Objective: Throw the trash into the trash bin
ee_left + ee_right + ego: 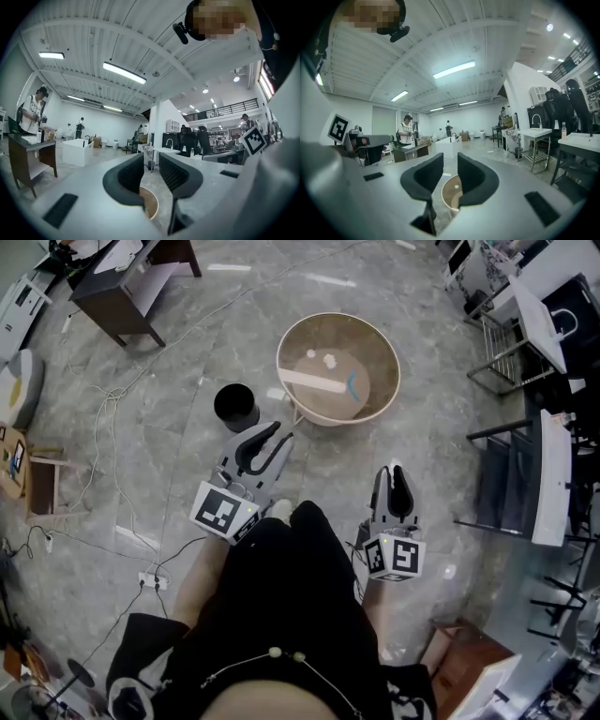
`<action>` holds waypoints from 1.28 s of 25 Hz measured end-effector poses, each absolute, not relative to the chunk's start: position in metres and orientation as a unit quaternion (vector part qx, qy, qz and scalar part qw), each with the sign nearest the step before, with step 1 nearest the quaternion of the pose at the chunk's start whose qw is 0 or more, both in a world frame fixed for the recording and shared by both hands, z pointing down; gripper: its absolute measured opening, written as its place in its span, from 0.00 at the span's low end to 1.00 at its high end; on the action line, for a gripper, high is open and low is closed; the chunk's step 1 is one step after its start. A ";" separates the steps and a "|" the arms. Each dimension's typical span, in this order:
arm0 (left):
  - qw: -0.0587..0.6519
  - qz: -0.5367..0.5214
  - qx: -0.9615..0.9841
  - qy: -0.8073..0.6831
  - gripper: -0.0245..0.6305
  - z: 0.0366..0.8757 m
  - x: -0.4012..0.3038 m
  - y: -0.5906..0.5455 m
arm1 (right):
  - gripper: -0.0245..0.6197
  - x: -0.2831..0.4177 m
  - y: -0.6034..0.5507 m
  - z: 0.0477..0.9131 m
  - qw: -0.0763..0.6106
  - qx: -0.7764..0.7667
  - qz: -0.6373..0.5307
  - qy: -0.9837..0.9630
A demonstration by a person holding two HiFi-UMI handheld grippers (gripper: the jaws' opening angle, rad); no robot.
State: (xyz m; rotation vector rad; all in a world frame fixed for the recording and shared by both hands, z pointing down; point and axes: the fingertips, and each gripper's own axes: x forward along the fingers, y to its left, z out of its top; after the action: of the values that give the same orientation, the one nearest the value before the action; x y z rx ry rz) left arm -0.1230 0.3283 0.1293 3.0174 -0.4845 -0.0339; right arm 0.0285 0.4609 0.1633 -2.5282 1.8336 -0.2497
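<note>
A round tan trash bin (pixel 279 360) stands on the grey floor ahead of me, with a white strip (pixel 314 382), a blue scrap (pixel 353 385) and small white bits lying inside. My left gripper (pixel 281 433) hangs just short of the bin's near left side, jaws apart and empty. My right gripper (pixel 393 472) is lower right of the bin, its jaws a narrow gap apart with nothing between them. The left gripper (pixel 151 168) and the right gripper (pixel 450 166) each look level across the room, with the bin (pixel 151 202) (pixel 451 192) low between the jaws.
A black cup (pixel 235 406) stands on the floor left of the bin. A dark wooden table (pixel 122 287) is at the far left, cables (pixel 103 427) and a power strip (pixel 150 580) trail on the left, and metal-framed furniture (pixel 525 474) lines the right. People work in the distance.
</note>
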 end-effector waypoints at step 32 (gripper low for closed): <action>0.099 0.081 0.959 -0.253 0.19 0.215 0.025 0.135 | 0.24 0.204 0.251 0.326 -0.177 -0.729 -0.210 0.627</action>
State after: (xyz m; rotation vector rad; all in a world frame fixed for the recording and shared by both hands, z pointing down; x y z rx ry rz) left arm 0.0251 0.1349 0.2153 2.8372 -0.7485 0.2400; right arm 0.2038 0.2514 0.3262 -2.5899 2.2279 -0.7472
